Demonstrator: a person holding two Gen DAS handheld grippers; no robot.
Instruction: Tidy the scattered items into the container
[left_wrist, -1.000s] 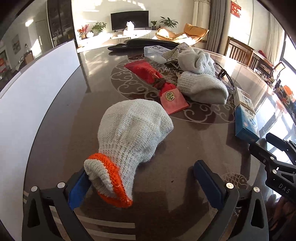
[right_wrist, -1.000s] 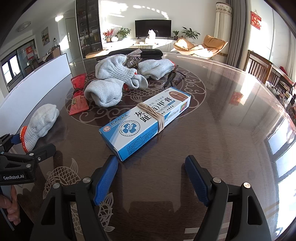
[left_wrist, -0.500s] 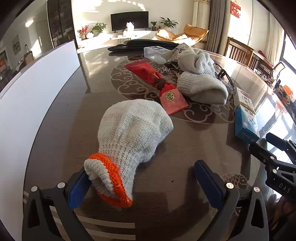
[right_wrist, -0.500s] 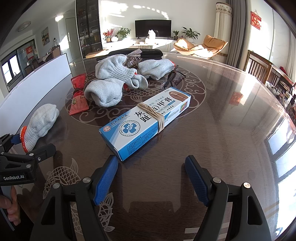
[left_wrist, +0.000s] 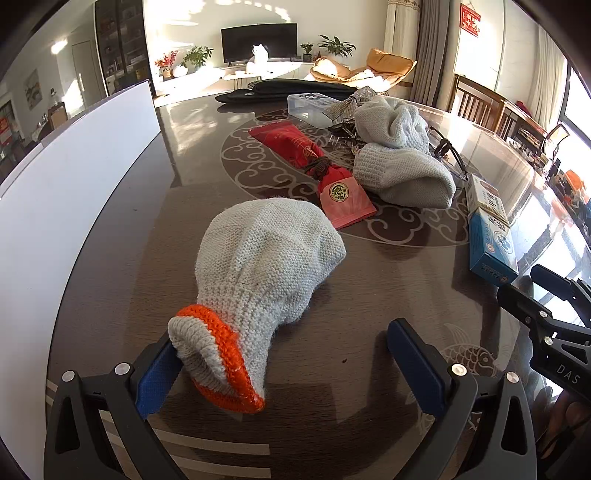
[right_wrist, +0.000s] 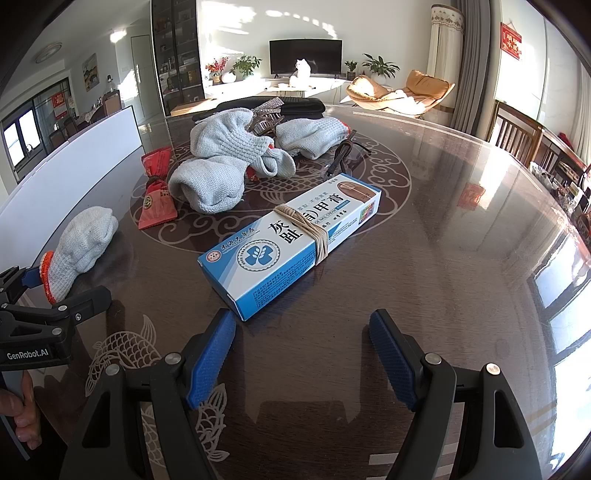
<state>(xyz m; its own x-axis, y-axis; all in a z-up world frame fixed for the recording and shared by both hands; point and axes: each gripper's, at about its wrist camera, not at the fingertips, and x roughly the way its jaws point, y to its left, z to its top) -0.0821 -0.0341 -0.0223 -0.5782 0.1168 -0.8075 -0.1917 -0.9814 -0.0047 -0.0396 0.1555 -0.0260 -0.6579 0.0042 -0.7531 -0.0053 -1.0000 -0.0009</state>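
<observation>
A grey knit glove with an orange cuff (left_wrist: 258, 266) lies on the dark table straight ahead of my left gripper (left_wrist: 284, 369). That gripper is open, and the cuff rests against its left blue pad (left_wrist: 155, 376). The same glove (right_wrist: 85, 243) shows at the left of the right wrist view. My right gripper (right_wrist: 303, 358) is open just short of a blue and white carton (right_wrist: 291, 240) bound with a rubber band; the carton's near corner sits by the left finger. A clear plastic container (left_wrist: 310, 105) stands at the far side.
Several more grey gloves (left_wrist: 399, 173) are heaped mid-table beside red packets (left_wrist: 343, 199) and dark glasses (right_wrist: 343, 158). A white panel (left_wrist: 55, 177) runs along the left edge. A hand (right_wrist: 22, 410) holds the left gripper's handle. Chairs stand at the far right.
</observation>
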